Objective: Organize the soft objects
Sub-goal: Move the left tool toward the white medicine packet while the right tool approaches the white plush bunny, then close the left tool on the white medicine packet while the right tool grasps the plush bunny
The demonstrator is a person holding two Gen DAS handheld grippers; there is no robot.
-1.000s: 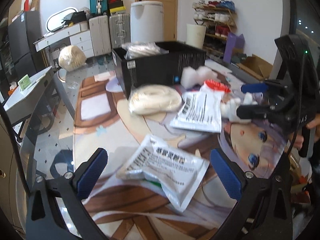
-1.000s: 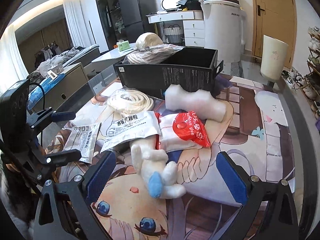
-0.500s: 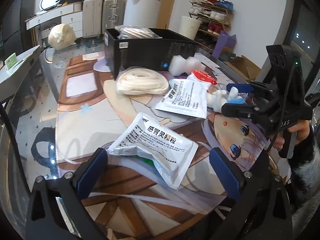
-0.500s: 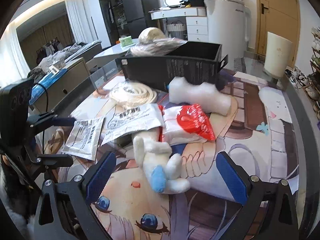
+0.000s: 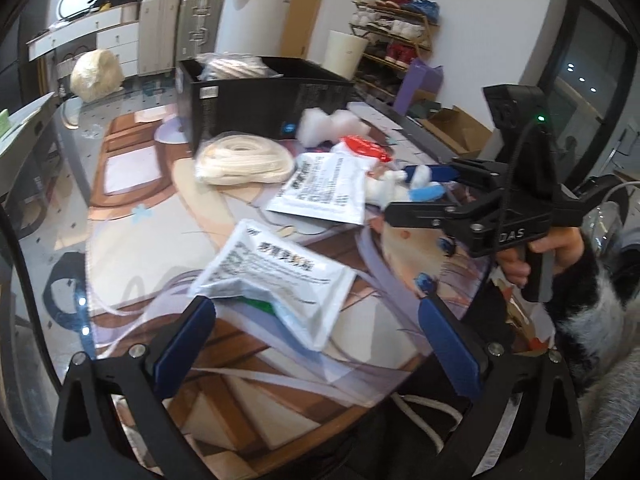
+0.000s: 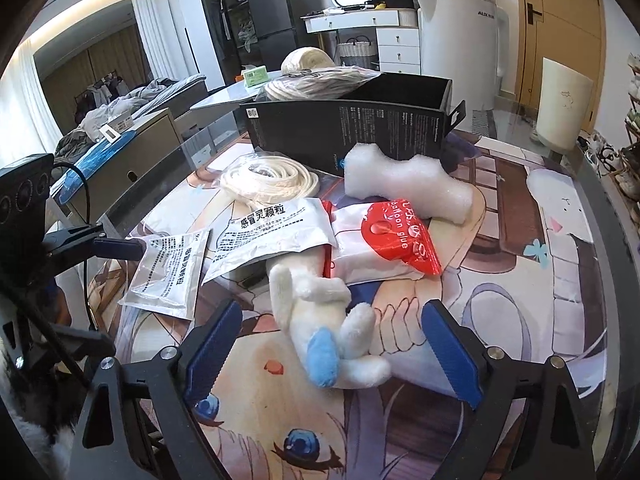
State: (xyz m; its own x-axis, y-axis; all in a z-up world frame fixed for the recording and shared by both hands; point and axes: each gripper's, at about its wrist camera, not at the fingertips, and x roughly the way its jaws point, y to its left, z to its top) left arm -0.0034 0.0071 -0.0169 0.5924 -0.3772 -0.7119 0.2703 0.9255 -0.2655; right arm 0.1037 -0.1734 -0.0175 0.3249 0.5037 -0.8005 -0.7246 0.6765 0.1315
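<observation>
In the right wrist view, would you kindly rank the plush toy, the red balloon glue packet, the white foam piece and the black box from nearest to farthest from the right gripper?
1. Plush toy: between the jaws of the right gripper, untouched.
2. Red balloon glue packet: just beyond, slightly right.
3. White foam piece: behind the packet.
4. Black box: farthest, at the back.

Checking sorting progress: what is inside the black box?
A bagged coil of pale rope sticks out above the black box rim; anything deeper is hidden by its walls.

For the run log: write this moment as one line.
left gripper: open over medicine sachet | right gripper: closing around plush toy, no contact | black box: behind
</observation>
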